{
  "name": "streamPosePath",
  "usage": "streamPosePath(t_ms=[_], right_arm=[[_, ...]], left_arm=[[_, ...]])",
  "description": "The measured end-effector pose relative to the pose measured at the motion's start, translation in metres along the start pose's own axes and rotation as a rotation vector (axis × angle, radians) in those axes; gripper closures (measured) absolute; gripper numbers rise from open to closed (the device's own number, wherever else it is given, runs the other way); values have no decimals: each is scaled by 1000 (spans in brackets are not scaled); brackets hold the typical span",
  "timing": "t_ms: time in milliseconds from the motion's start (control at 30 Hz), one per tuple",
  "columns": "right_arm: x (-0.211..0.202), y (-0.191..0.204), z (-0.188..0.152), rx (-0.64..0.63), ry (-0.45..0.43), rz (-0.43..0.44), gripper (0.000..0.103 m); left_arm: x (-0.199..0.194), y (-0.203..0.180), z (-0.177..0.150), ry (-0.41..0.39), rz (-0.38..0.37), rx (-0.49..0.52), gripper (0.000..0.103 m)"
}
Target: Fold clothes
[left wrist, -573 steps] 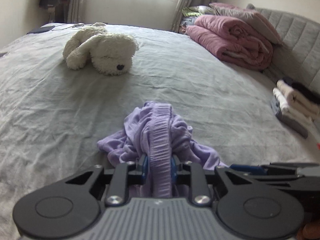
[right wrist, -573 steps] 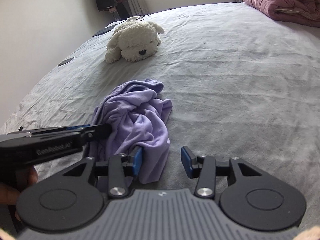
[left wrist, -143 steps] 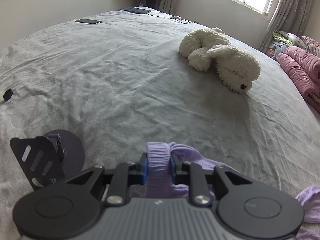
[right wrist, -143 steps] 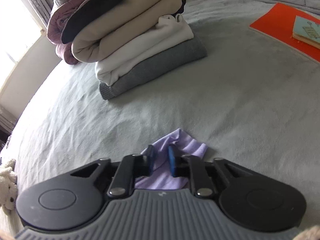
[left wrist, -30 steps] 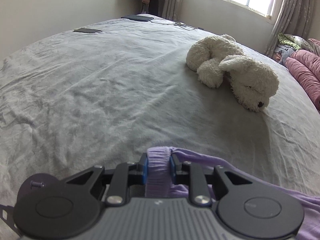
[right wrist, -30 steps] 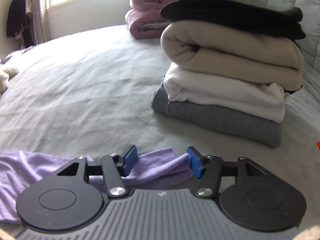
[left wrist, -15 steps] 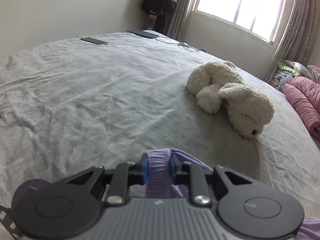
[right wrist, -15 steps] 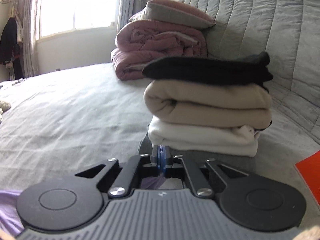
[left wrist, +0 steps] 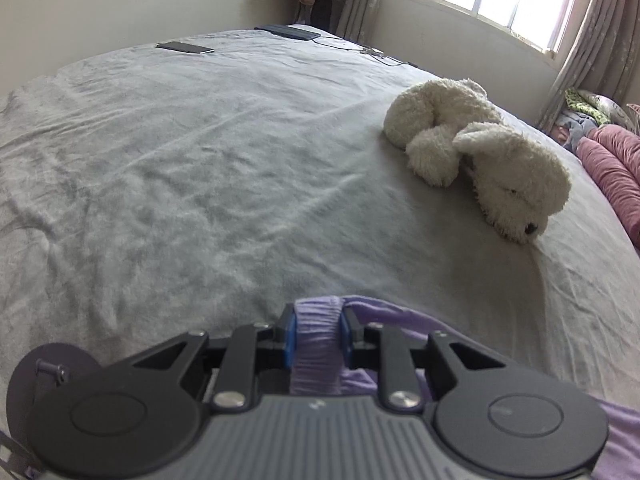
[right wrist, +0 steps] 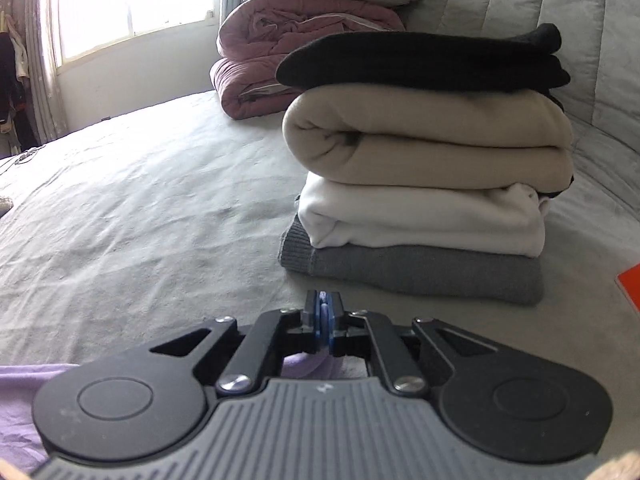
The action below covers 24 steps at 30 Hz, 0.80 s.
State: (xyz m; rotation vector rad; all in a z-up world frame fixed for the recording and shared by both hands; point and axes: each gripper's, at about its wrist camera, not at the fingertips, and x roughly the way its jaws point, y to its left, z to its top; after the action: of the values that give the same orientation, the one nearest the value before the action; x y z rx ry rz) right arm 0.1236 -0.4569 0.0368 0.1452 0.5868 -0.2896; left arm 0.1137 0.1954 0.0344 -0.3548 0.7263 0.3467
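Observation:
A lilac garment (left wrist: 394, 314) lies spread on the grey bed (left wrist: 180, 168). My left gripper (left wrist: 318, 330) is shut on its ribbed band, which bunches between the blue pads. In the right wrist view the same garment (right wrist: 24, 384) shows at the lower left and under the gripper body. My right gripper (right wrist: 323, 314) has its blue pads pressed together; a fold of lilac cloth (right wrist: 308, 362) sits just behind them, and I cannot see whether cloth is pinched between the pads.
A white plush dog (left wrist: 476, 156) lies far right of the left gripper. A stack of folded clothes (right wrist: 424, 168) stands ahead of the right gripper. Pink duvets (right wrist: 296, 44), an orange book (right wrist: 630, 284), a phone (left wrist: 185, 47) and a black disc mount (left wrist: 52, 372) are around.
My right gripper went from open around the garment's edge a second ago to shut, and tilted up toward the folded stack. The left gripper kept its hold and shifted slightly.

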Motion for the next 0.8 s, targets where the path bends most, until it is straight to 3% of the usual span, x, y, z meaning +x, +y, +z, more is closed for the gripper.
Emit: streamPosePath(t_ms=[67, 133, 367, 500, 600, 633, 800], right_arm=[[-10, -2, 7, -2, -29, -21, 83], [-17, -9, 9, 18, -37, -37, 50], [-12, -32, -7, 133, 89, 30, 50], [-6, -33, -18, 192, 128, 91, 57], [-4, -20, -19, 137, 136, 50, 93], [-6, -17, -18, 118, 135, 26, 98], [-30, -14, -2, 87, 113, -15, 99]], left_arm=[[-2, 2, 2, 2, -4, -18, 78], [-6, 5, 3, 3, -3, -46, 77], [-23, 3, 7, -42, 26, -50, 77], [-29, 6, 10, -55, 30, -62, 77], [-28, 7, 8, -42, 25, -71, 77], [-27, 7, 8, -38, 27, -69, 77], [-26, 4, 6, -25, 11, -67, 77]])
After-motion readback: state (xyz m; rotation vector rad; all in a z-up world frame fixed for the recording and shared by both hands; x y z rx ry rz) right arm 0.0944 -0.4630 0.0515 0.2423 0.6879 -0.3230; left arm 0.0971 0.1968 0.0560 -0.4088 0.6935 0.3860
